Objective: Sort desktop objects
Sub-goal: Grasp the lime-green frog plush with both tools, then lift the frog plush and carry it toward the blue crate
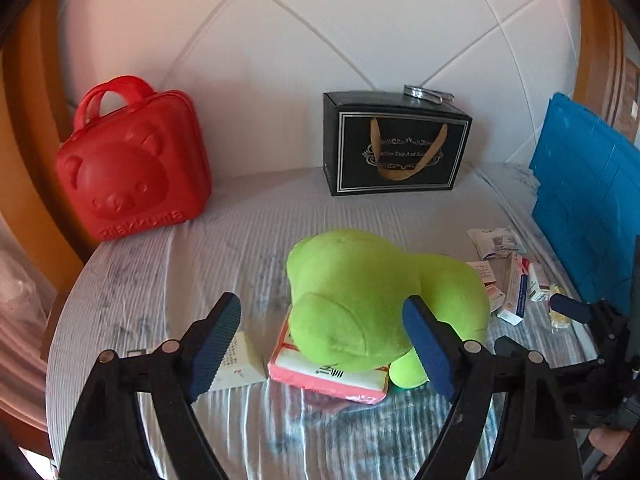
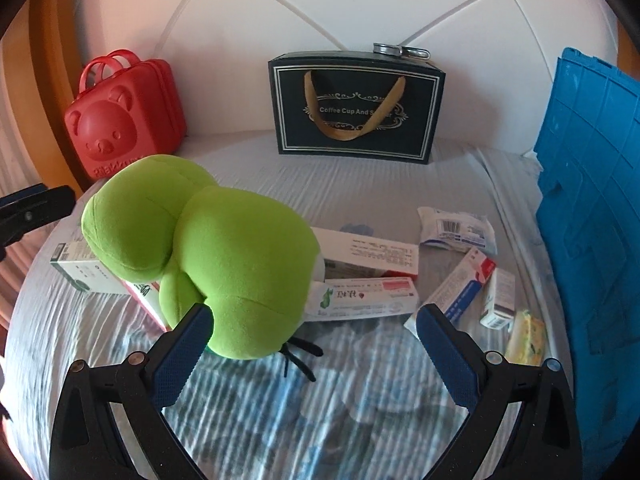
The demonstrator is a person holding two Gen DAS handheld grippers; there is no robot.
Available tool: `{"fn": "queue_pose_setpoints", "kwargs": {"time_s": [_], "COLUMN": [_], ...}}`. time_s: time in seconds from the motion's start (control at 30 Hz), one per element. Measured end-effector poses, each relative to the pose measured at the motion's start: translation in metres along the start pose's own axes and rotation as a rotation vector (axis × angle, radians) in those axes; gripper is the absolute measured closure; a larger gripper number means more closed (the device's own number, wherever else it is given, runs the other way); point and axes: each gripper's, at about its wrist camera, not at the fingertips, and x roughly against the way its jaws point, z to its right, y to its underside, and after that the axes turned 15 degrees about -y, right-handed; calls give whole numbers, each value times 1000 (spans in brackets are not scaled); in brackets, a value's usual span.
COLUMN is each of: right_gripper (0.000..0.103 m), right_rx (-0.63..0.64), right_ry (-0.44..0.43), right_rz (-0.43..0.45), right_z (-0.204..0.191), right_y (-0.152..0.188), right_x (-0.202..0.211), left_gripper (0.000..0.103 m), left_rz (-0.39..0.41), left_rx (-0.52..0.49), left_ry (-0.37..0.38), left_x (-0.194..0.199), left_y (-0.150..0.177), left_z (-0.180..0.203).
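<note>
Left wrist view: the left claw (image 1: 322,346) is seen spread wide with nothing gripped, its blue pads standing on either side of a green plush toy (image 1: 372,300) without pressing on it. The toy is seen resting on a pink-edged box (image 1: 328,380), and a white box (image 1: 236,364) lies just beside that, behind the left pad. Everything is set on a surface covered with striped, shiny plastic wrap (image 1: 180,264); whether it is a desk or a bed cannot be told. At the back a red bear-faced case (image 1: 132,164) is stood against a white padded wall (image 1: 320,32), well apart from a black gift box (image 1: 396,144) printed "Coffee Cup And Saucer", on which a small metal item (image 1: 424,93) lies. A blue plastic crate (image 1: 588,208) is leaned at the right edge.

In the right wrist view the right claw (image 2: 314,342) is likewise held wide open and empty, its left pad near the toy's lower edge; contact cannot be judged. Between the toy and the crate several small cartons are scattered: long medicine boxes (image 2: 372,256), a tube carton (image 2: 460,288), a small upright box (image 2: 500,300), a crumpled white packet (image 2: 456,228) and a yellowish packet (image 2: 526,338).
</note>
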Motion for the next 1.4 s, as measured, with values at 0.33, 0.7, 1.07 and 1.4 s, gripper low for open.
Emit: {"fn": "queue_pose_setpoints", "kwargs": {"time_s": [0.33, 0.7, 1.07, 1.4], "right_gripper": [6, 14, 53, 56], "right_rx": [-104, -181, -95, -67], "right_ry": [-106, -180, -130, -125], "right_rz": [-70, -140, -137, -90], "right_z": [3, 13, 7, 1], "right_y": [1, -1, -4, -2], "right_x": [-28, -67, -71, -47], "left_gripper": [17, 15, 38, 40], "left_rz": [-74, -100, -66, -18], "left_rx": [-93, -111, -115, -90], "left_ry": [0, 20, 76, 98], "left_x": [-45, -60, -58, -25], "left_y": [23, 17, 16, 16], "left_z": [22, 22, 34, 30]}}
